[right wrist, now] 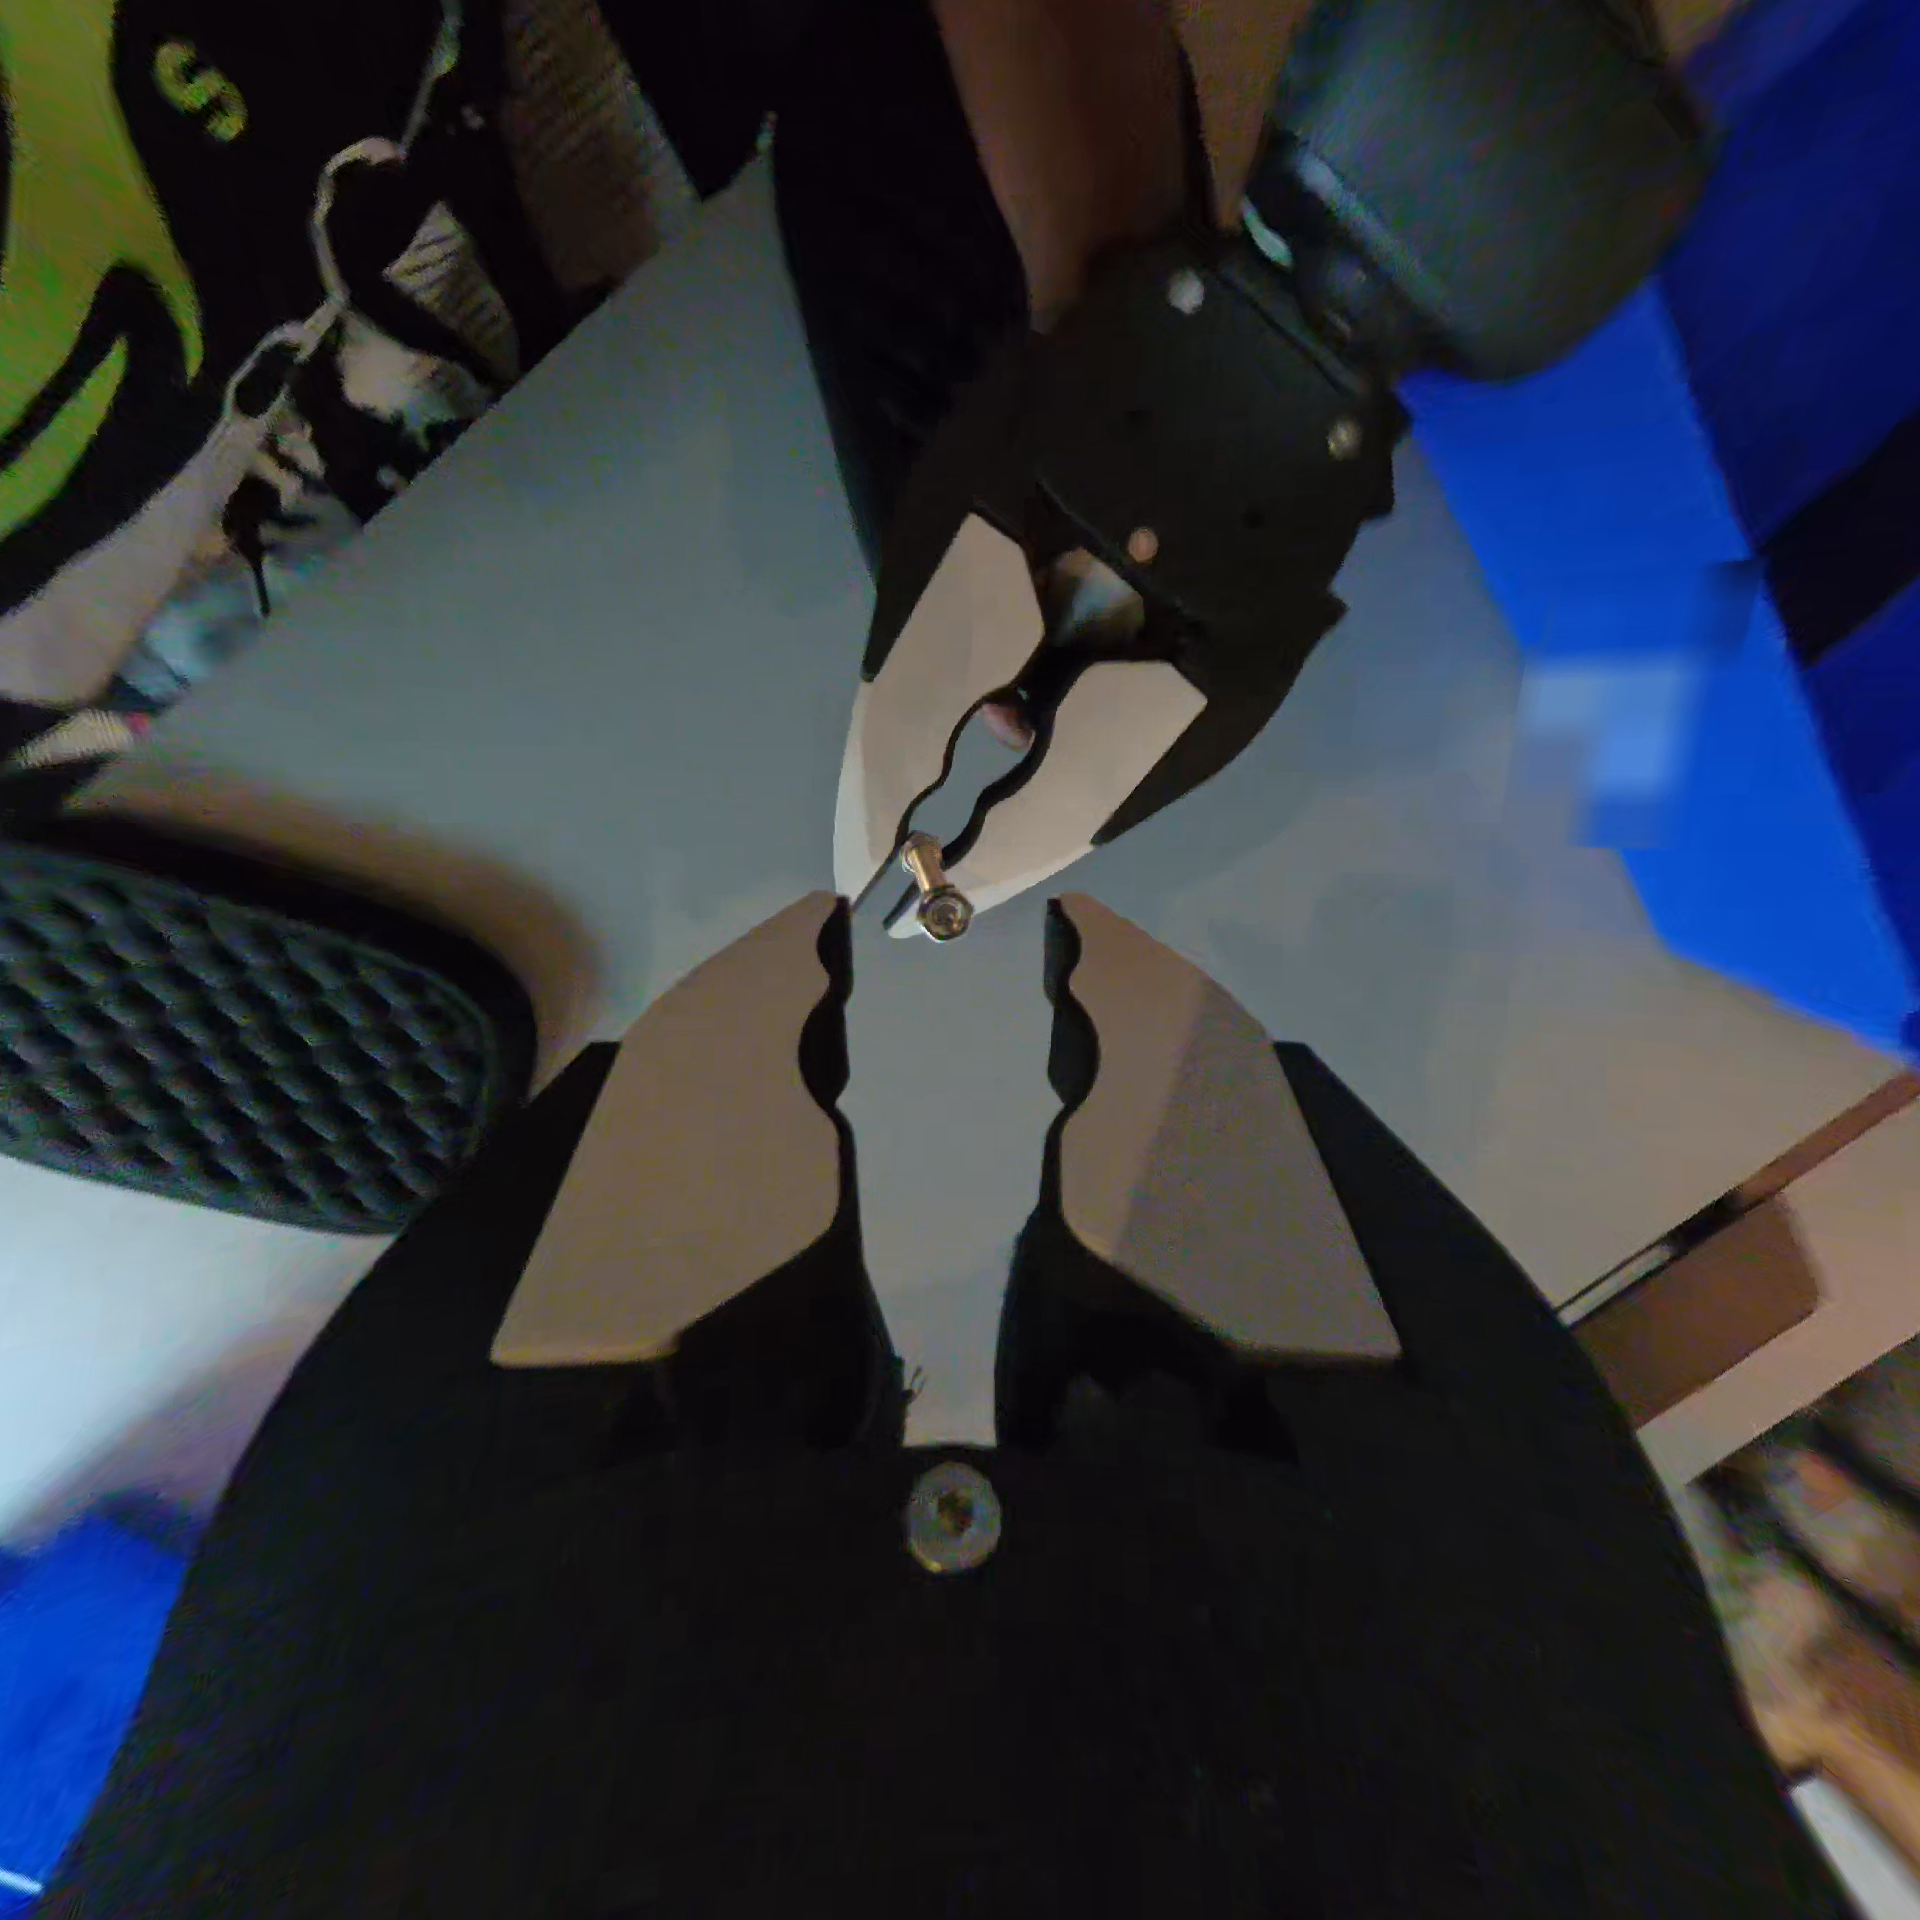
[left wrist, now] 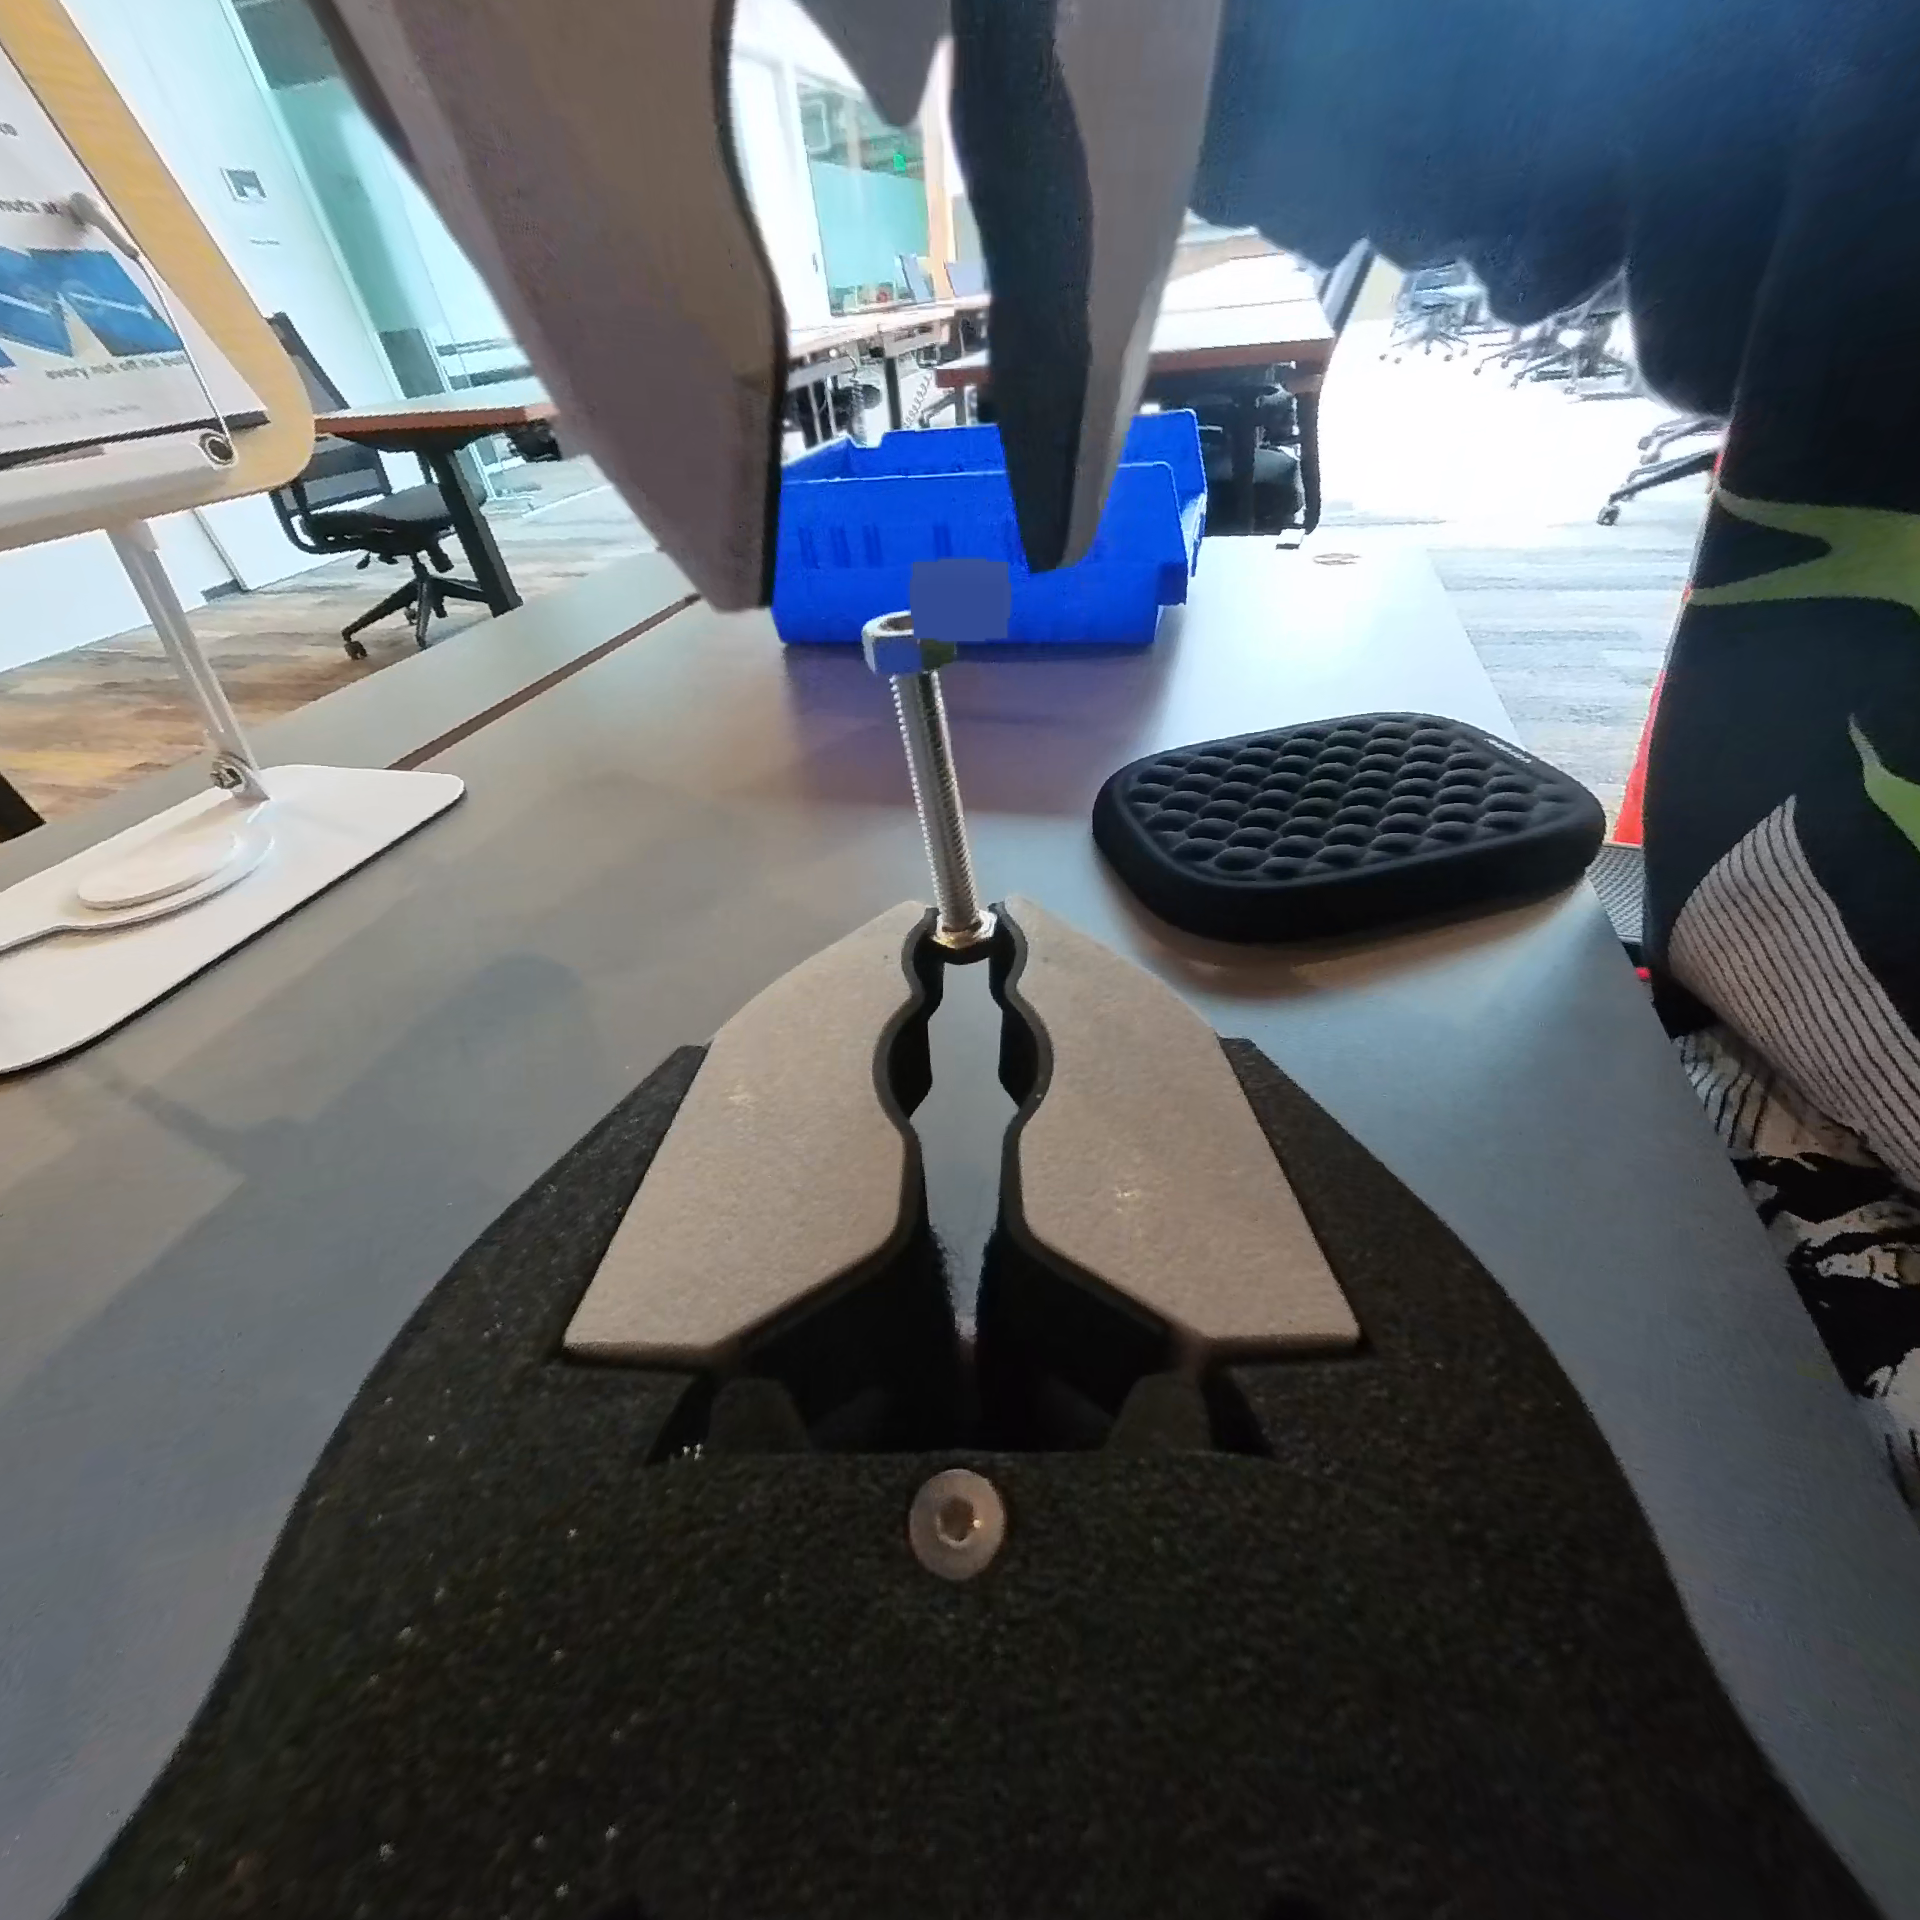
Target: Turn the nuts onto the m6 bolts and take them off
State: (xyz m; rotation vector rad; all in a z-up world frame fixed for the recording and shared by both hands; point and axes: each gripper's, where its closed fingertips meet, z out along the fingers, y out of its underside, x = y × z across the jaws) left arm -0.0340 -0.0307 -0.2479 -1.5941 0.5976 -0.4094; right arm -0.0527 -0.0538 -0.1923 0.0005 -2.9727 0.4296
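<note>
Left claw [left wrist: 964, 928] grips silver threaded bolt [left wrist: 937, 790], nut [left wrist: 906, 639] atop.

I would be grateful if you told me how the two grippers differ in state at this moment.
The left gripper is clamped on the bolt near its lower end; the right gripper stands open, holding nothing. The left points up from below; the right hangs above the nut. Both share grey fingers with black pads.

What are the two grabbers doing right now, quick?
Left gripper: closed on the head end of a silver bolt, nut on its far end.
Right gripper: open, holding nothing.
</note>
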